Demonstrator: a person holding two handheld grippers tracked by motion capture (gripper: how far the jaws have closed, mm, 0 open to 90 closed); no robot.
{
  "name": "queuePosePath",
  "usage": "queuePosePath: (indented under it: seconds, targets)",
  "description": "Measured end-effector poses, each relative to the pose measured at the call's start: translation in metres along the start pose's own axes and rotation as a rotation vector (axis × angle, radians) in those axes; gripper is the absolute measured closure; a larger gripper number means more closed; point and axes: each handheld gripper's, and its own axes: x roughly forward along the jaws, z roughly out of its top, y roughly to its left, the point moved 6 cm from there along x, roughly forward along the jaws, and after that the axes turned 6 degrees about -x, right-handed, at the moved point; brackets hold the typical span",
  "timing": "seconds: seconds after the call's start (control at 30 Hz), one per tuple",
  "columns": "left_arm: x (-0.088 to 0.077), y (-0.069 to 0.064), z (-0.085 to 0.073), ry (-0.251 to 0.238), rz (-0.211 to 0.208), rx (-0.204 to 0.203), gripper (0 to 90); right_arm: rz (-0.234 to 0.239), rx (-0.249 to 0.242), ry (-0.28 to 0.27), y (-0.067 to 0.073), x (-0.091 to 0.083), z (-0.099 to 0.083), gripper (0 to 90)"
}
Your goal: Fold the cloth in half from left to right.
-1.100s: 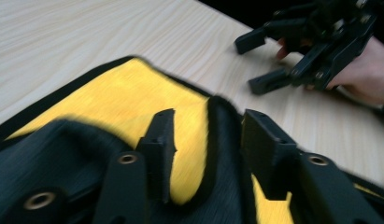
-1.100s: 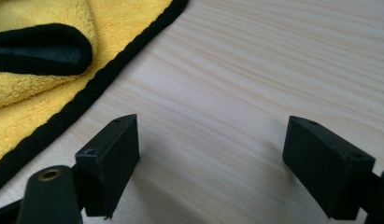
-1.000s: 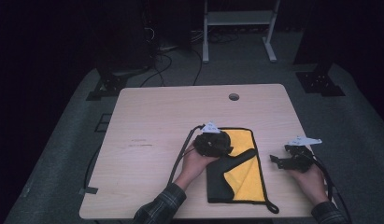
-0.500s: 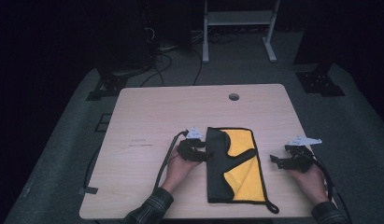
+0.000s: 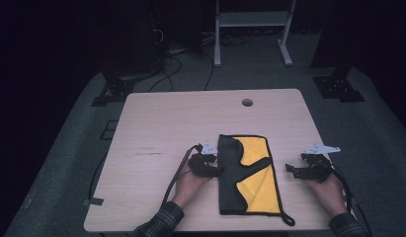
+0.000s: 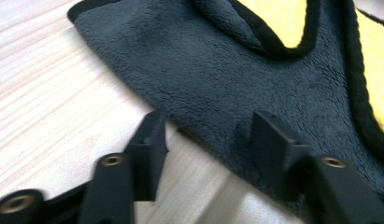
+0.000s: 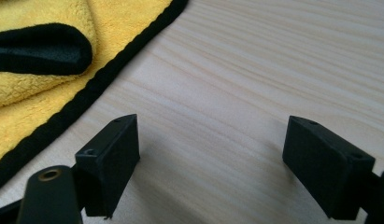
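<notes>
A folded cloth (image 5: 257, 170), yellow on one face and dark grey on the other with black edging, lies on the wooden table (image 5: 190, 118) near its front edge. My left gripper (image 5: 216, 170) sits low at the cloth's left edge. In the left gripper view the left gripper (image 6: 210, 135) straddles the dark cloth (image 6: 217, 79): one jaw over bare wood, the other over the fabric. Its jaws have just been closing but are still apart, not pressing the edge between them. My right gripper (image 5: 291, 170) rests to the cloth's right; the right gripper (image 7: 217, 144) is open over bare wood beside the cloth (image 7: 40, 88).
A round hole (image 5: 247, 102) is in the tabletop near its far edge. A black loop (image 5: 288, 220) trails from the cloth's near right corner by the table's front edge. Cables run off the table's left side. Dark floor and stands surround the table.
My left gripper has moved left, from above the cloth down to its left edge, and the dark folded side now shows. The right gripper has stayed put.
</notes>
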Motion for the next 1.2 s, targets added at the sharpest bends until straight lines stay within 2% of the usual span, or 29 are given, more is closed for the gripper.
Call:
queuePosePath:
  seconds: [0.03,0.23,0.33,0.47,0.57,0.83,0.97,1.07,1.2]
  targets:
    - [0.000,-0.001,0.000,0.000,-0.001,0.006,59.4,0.000,0.000,0.000,0.000,0.000,0.000,17.5]
    - [0.000,-0.005,-0.001,0.008,-0.053,-0.002,82.5,0.000,0.000,0.000,0.000,0.000,0.000,17.5]
    - [-0.001,-0.004,-0.001,0.015,-0.052,0.007,83.9,0.000,0.000,0.000,0.000,0.000,0.000,17.5]
    - [-0.005,0.000,-0.003,0.022,-0.071,-0.008,84.1,0.000,0.000,0.000,0.000,0.000,0.000,17.5]
    - [-0.010,0.005,-0.006,0.028,-0.065,-0.012,84.1,0.000,0.000,0.000,0.000,0.000,0.000,17.5]
    - [-0.033,0.027,-0.021,0.040,-0.040,-0.030,84.0,0.000,-0.001,0.000,0.000,0.000,0.000,17.5]
    - [-0.046,0.043,-0.029,0.034,-0.017,-0.058,83.9,0.000,0.000,0.000,0.000,0.000,0.000,17.5]
    - [-0.052,0.052,-0.033,0.023,-0.007,-0.086,83.8,0.000,0.000,0.000,0.000,0.000,0.000,17.5]
    - [-0.055,0.060,-0.034,0.024,0.007,-0.091,83.8,0.000,0.000,0.000,0.000,0.000,0.000,17.5]
